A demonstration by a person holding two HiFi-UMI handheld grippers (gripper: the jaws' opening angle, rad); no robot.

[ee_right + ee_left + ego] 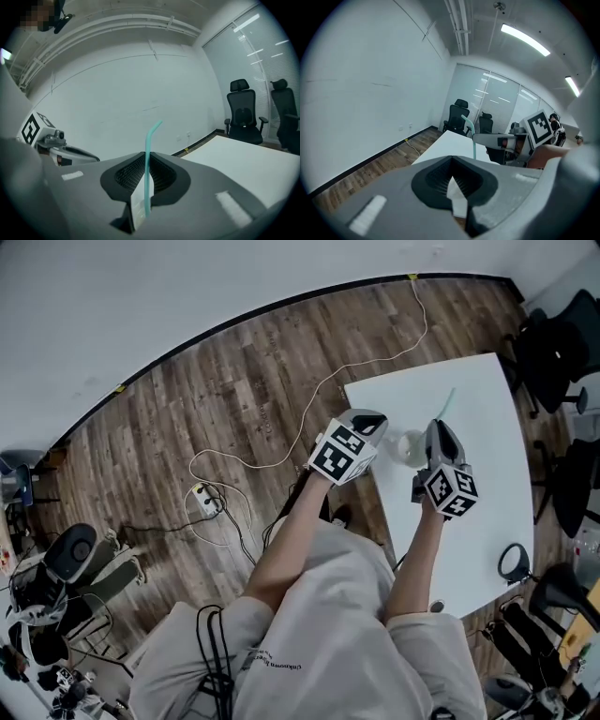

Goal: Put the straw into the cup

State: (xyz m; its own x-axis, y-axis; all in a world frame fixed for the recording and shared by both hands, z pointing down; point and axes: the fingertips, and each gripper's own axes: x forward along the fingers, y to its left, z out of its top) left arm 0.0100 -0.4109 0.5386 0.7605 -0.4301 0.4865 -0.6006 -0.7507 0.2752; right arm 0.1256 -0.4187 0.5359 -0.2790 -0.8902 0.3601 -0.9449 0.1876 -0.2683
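A teal bendy straw (147,154) stands upright between the jaws of my right gripper (140,197), which is shut on it. In the head view the straw (443,403) sticks out past the right gripper (439,426) over the white table (478,540). A clear plastic cup (409,448) sits on the table between the two grippers. My left gripper (382,432) touches the cup's left side. Its jaws (457,187) stand nearly together, with only a thin pale sliver between them, seemingly the cup's wall. From the left gripper view the straw (472,138) rises above the right gripper (499,139).
A black round object (514,562) lies near the table's front right edge. Black office chairs (553,343) stand at the right of the table. A white cable (309,399) and a power strip (202,498) lie on the wooden floor to the left.
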